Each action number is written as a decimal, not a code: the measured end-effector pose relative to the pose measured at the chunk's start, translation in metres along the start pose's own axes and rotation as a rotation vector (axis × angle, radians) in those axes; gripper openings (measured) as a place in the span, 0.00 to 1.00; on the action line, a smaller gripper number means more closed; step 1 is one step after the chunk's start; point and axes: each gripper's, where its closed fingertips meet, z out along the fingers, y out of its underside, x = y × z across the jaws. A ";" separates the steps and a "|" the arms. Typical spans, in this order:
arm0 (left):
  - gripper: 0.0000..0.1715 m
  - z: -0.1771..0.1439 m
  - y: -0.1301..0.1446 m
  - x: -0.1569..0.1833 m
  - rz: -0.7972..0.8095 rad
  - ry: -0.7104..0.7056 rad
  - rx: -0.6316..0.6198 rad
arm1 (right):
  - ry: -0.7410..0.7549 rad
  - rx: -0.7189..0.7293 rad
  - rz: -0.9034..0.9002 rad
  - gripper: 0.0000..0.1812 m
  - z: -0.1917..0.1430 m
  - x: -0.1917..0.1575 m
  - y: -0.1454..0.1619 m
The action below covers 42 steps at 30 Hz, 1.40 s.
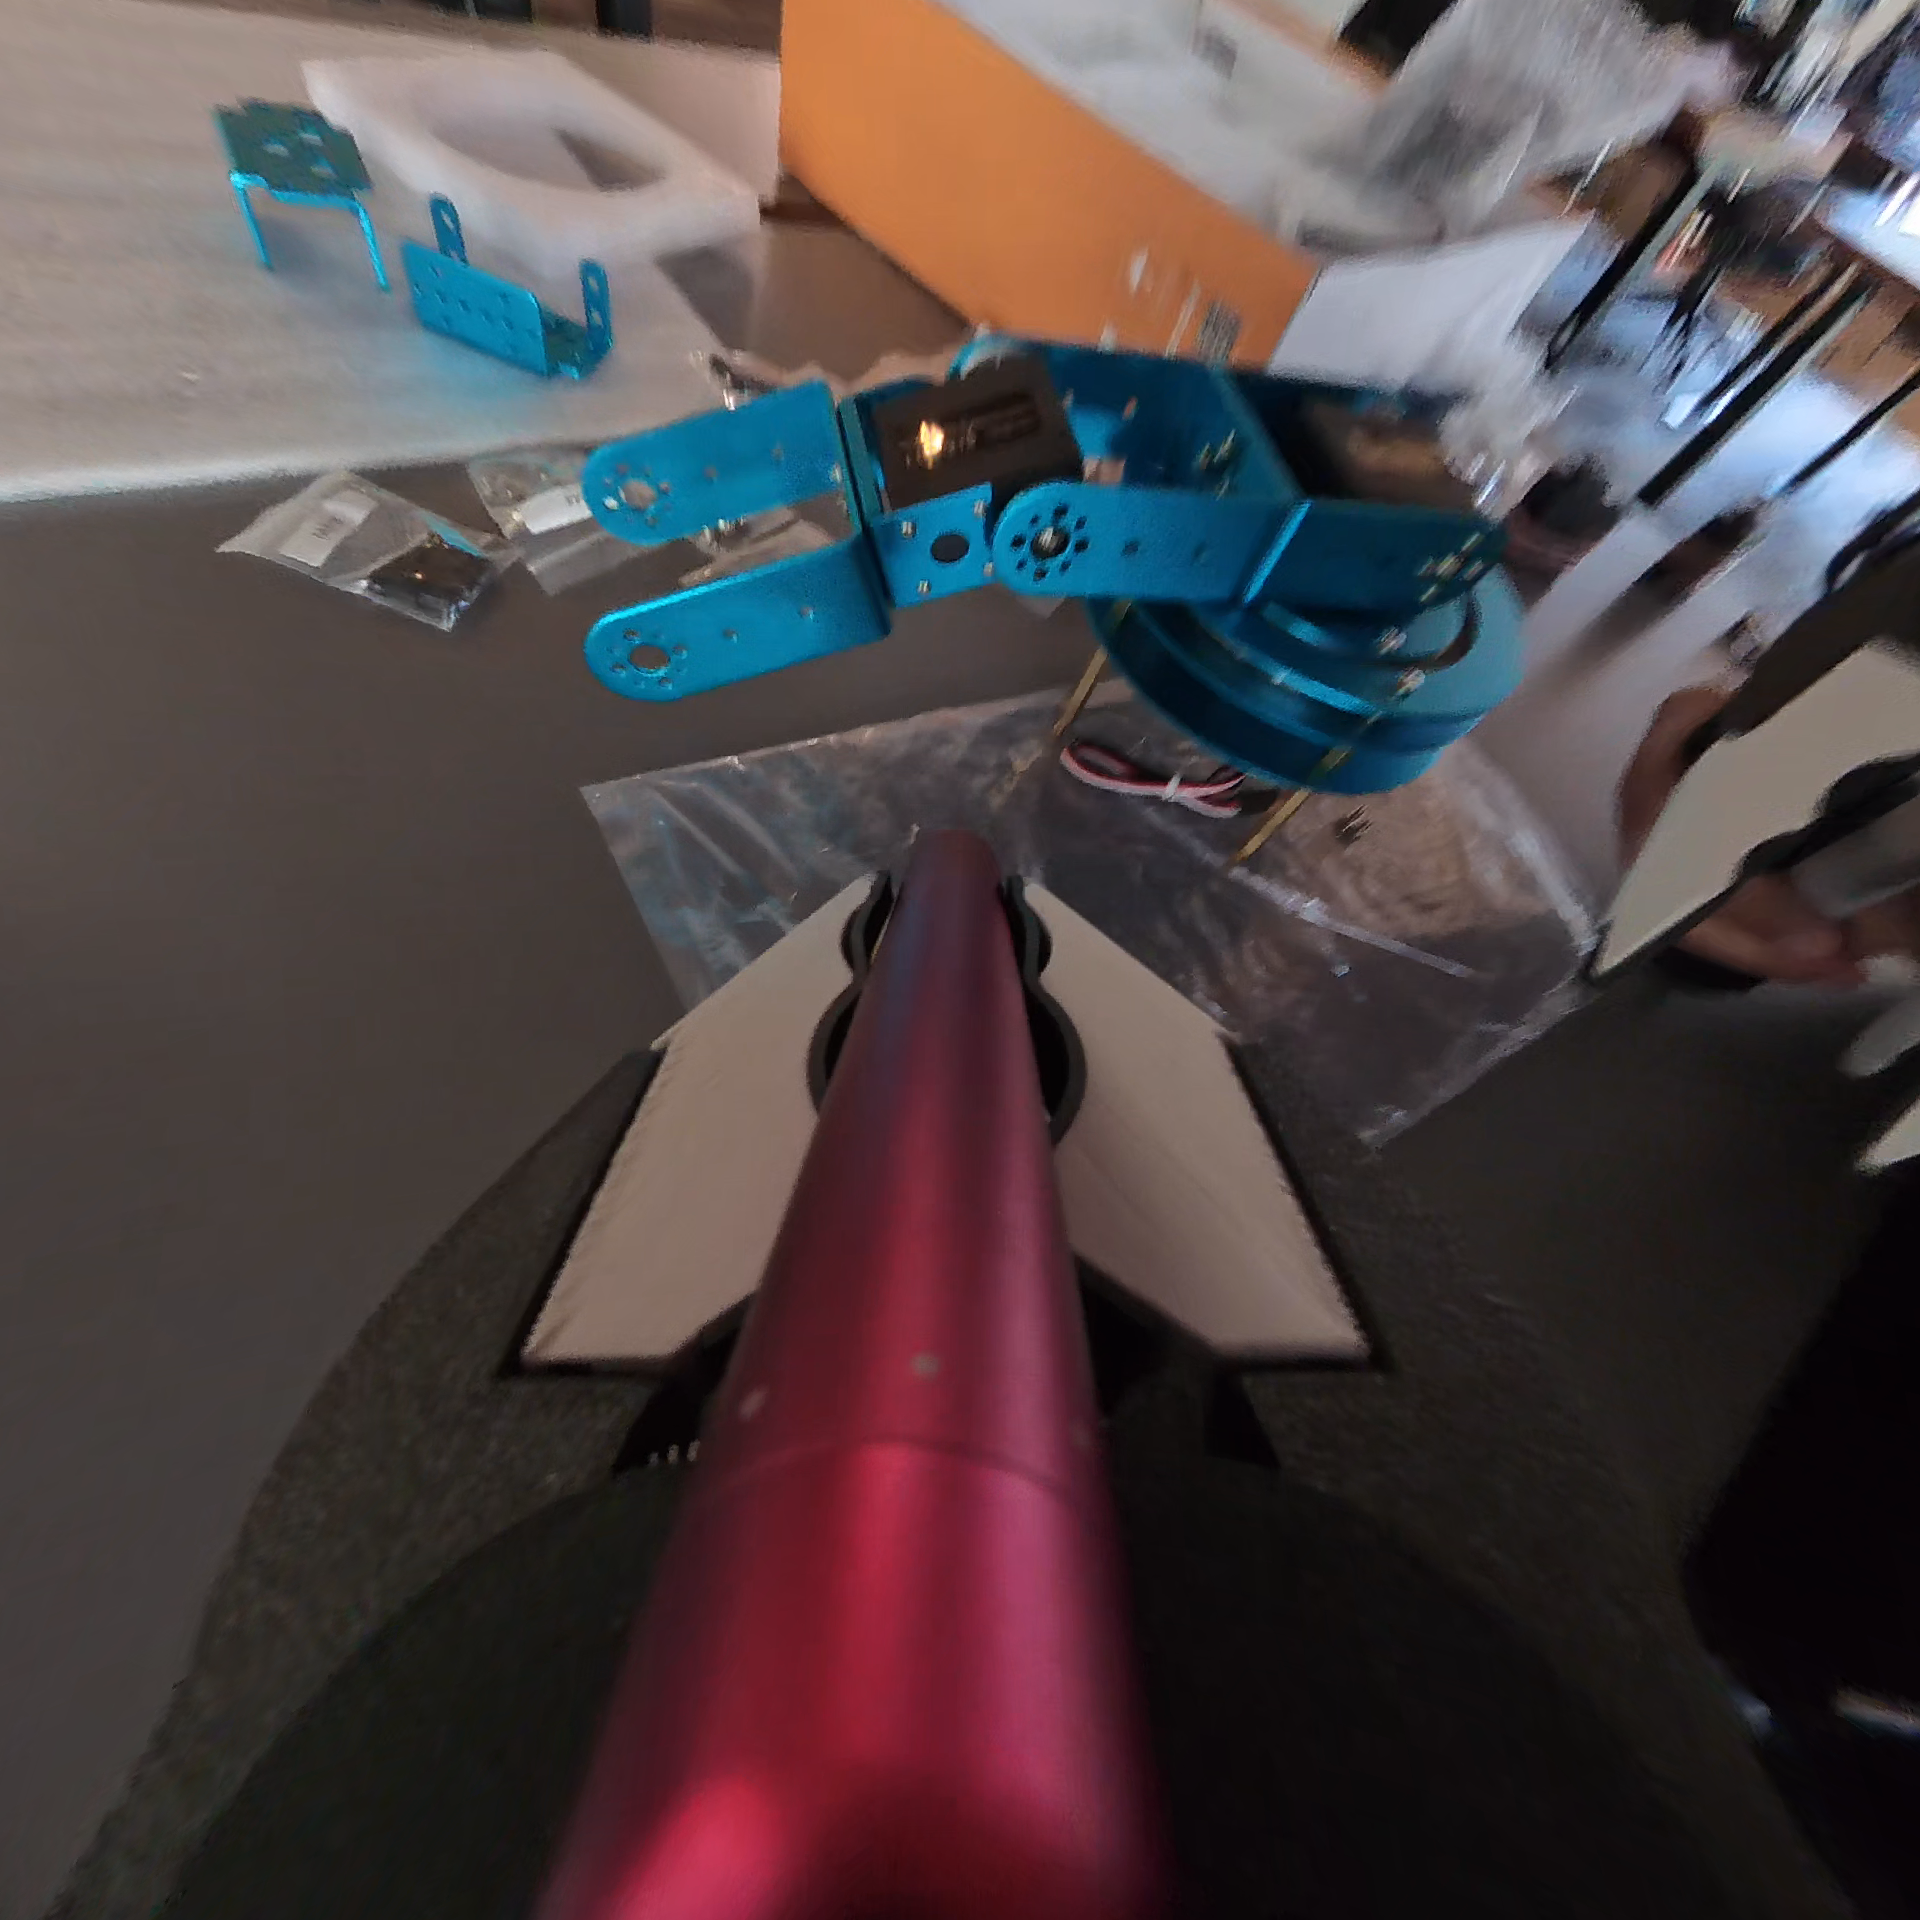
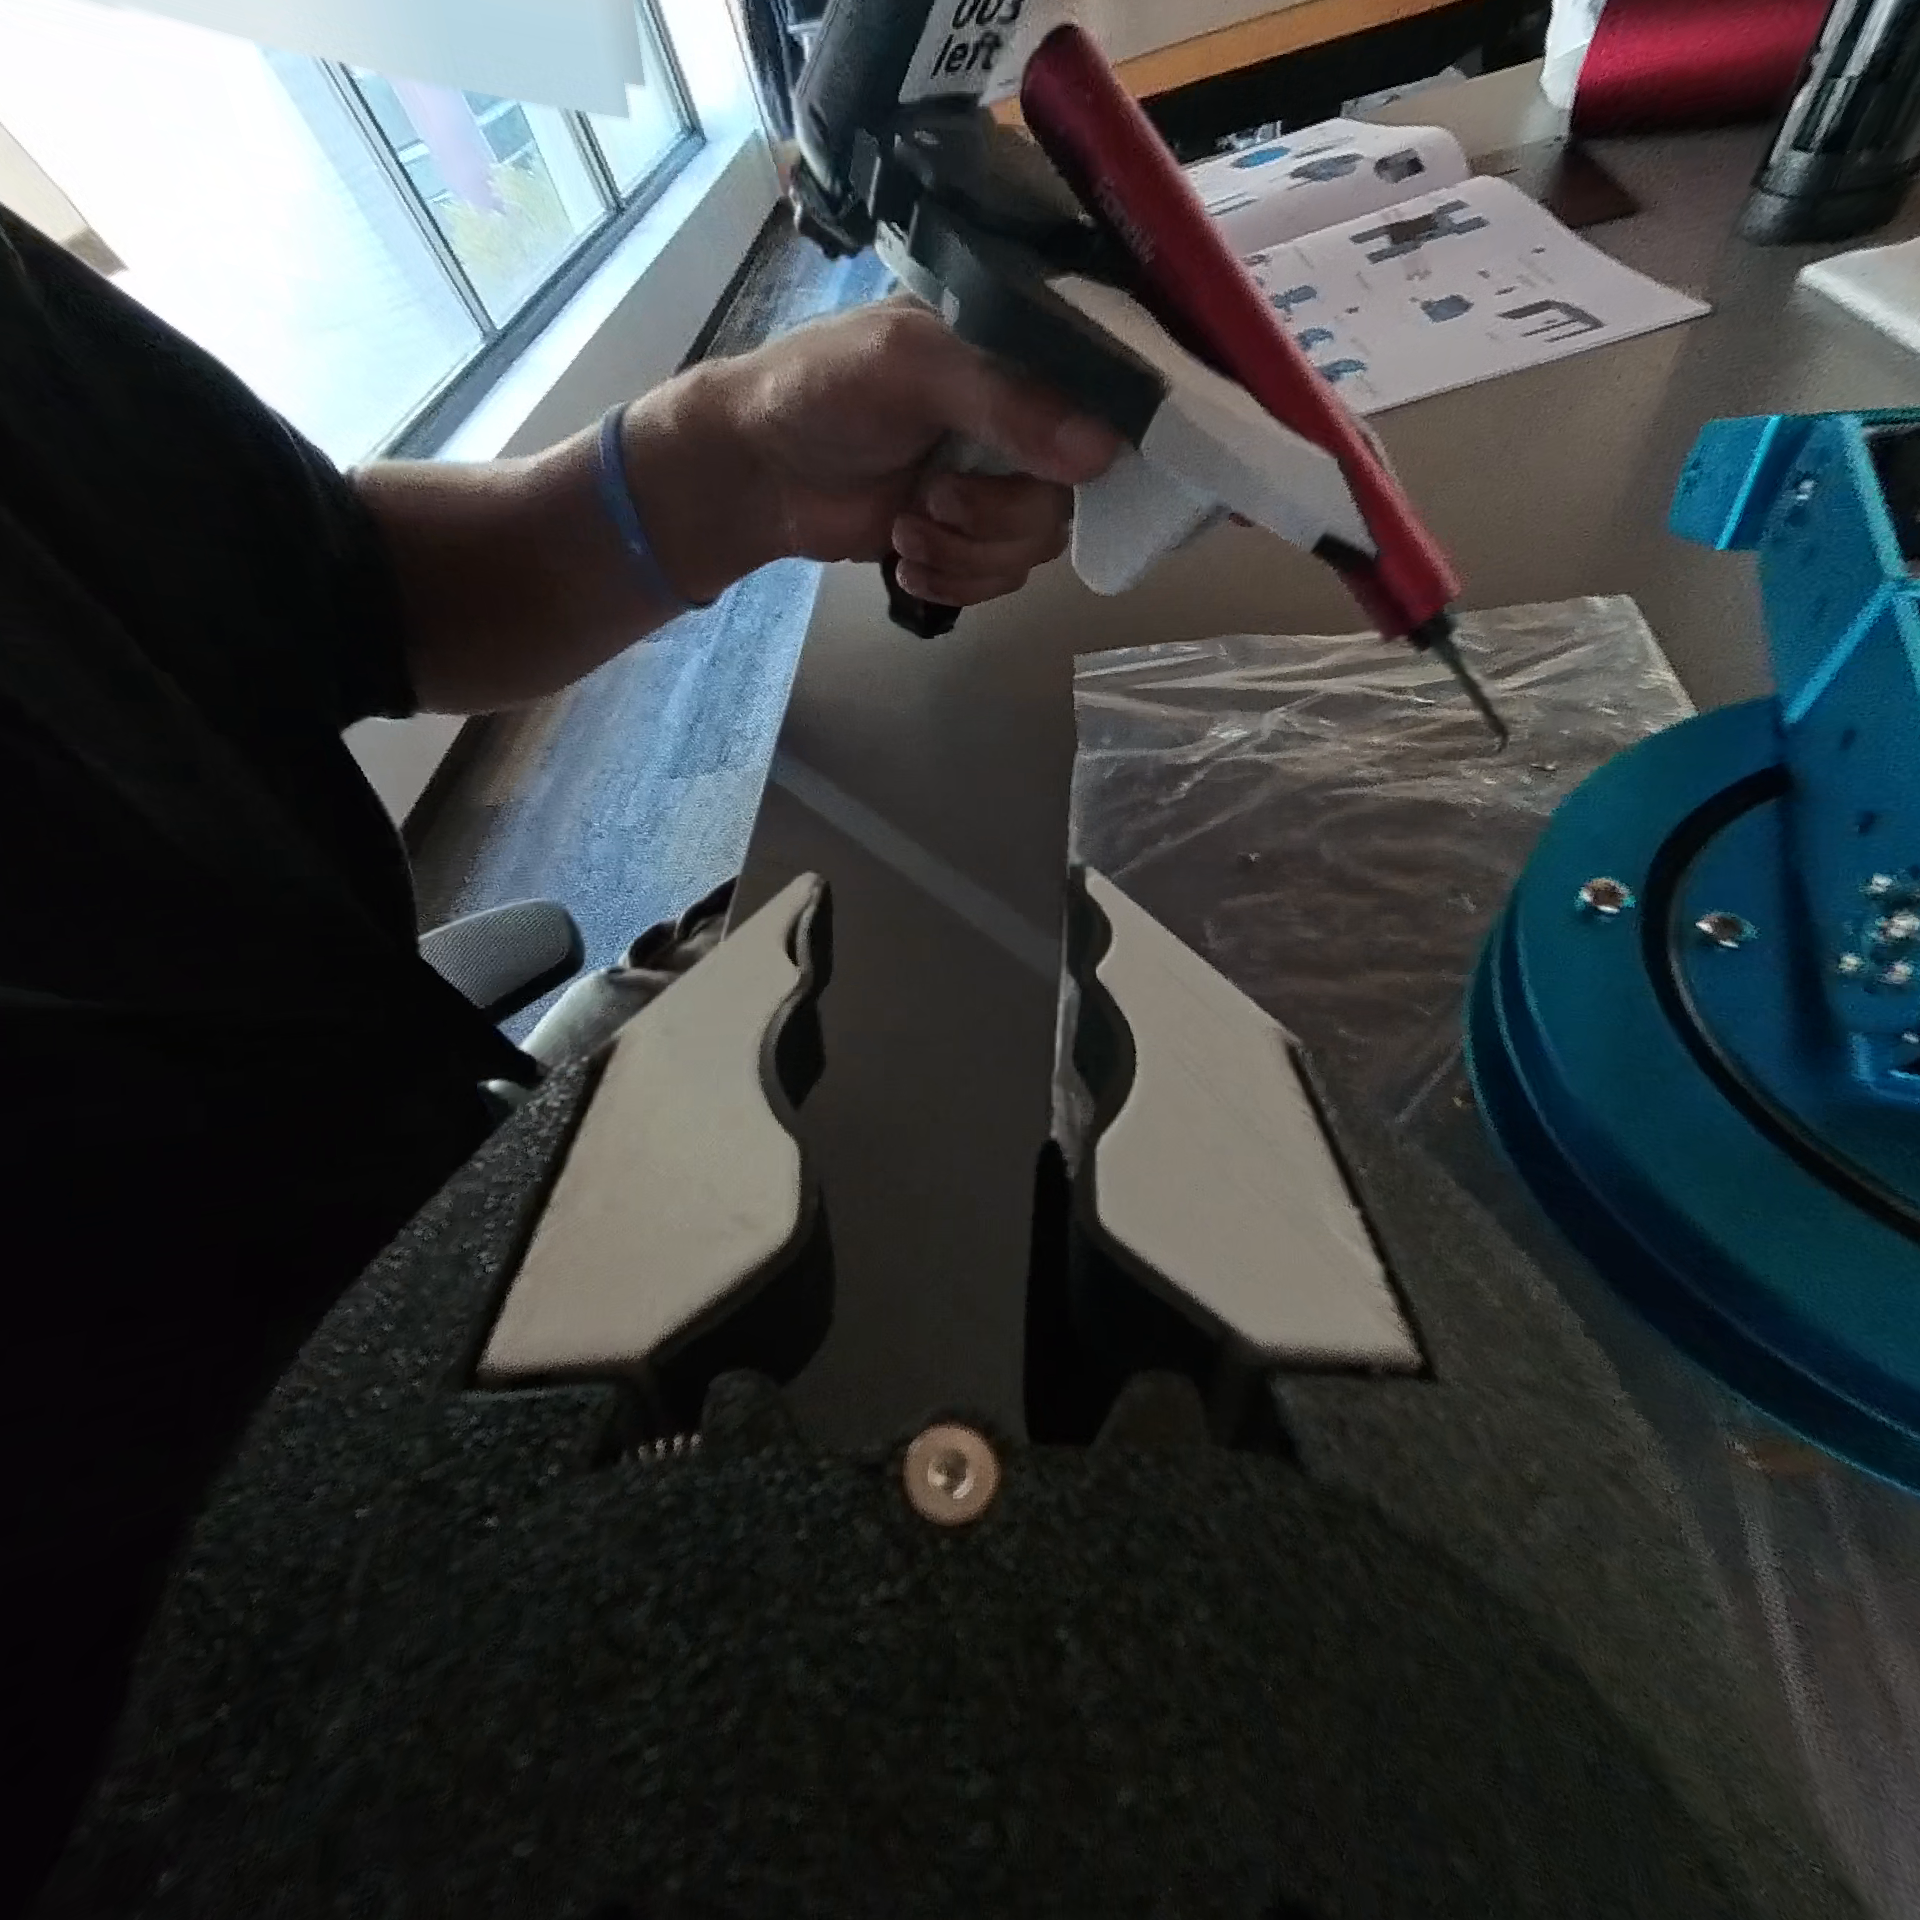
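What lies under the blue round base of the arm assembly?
Under the blue round base: brass standoff legs, a bundle of wires and a clear plastic sheet on the table. Its middle underside is hidden.

red screwdriver [image 1: 914,1299] clamped in left tongs [image 1: 948,904]

From my remote station I saw a grey table [image 1: 260,831] cluttered with loose parts. Toward its far left corner lay a white foam sheet [image 1: 104,343] carrying two blue metal brackets [image 1: 301,192], the second [image 1: 499,312] just beside a white foam tray [image 1: 530,156]. Nearer the middle were small clear bags [image 1: 384,551] of hardware. An orange box [image 1: 997,187] stood along the far edge. A crinkled clear plastic sheet [image 2: 1299,790] lay flat on the table. In the right wrist view, an open instruction booklet [image 2: 1455,281] lay beyond the sheet, near a red roll [image 2: 1683,62]. Off the table's edge were a window [image 2: 499,187] and a grey chair [image 2: 499,951].
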 end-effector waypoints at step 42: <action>0.26 -0.021 0.031 -0.112 0.412 -0.134 -0.334 | 0.127 -0.130 -0.011 0.21 -0.022 0.030 -0.005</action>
